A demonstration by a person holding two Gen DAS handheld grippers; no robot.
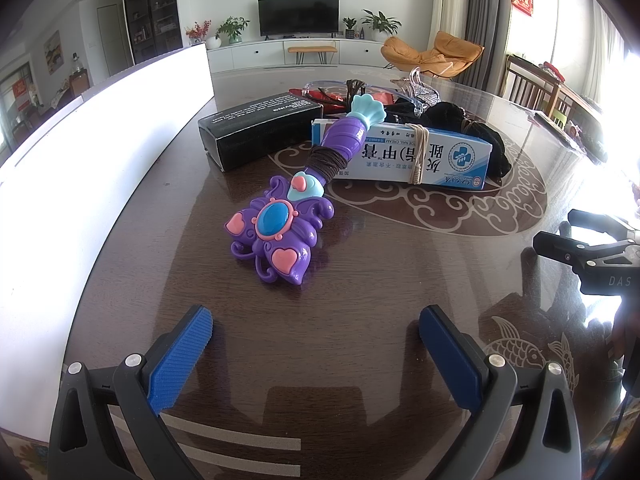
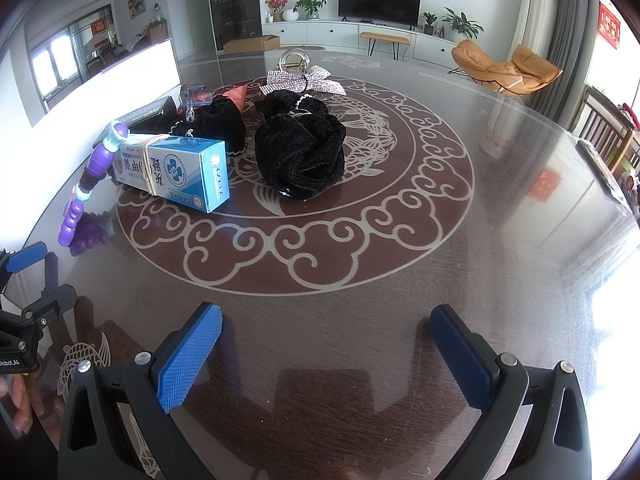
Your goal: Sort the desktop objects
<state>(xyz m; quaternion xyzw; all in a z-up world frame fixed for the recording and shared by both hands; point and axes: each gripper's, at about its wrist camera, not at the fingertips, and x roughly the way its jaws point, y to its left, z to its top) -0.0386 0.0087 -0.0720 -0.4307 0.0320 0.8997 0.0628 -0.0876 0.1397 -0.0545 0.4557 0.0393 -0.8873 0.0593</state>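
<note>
Left wrist view: the purple plastic butterfly wand toy (image 1: pixel 276 236) lies on the glossy dark desk (image 1: pixel 360 280), handle propped on the blue-and-white carton (image 1: pixel 404 156). Left gripper (image 1: pixel 316 344) and right gripper (image 2: pixel 326 354) are empty, fingers spread wide. The butterfly head, lying free, is judged best approached first.

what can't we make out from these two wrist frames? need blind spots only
- Left wrist view: the pile behind the blue-white box and black box is overlapped; the red item and clear plastic piece can't be identified.
- Left wrist view: the white panel is overexposed, no detail.
- Right wrist view: the purple toy wand is squeezed at the fisheye edge, its tail end behind the box.
- Right wrist view: whatever lies under the black fabric bundle is hidden.
</note>
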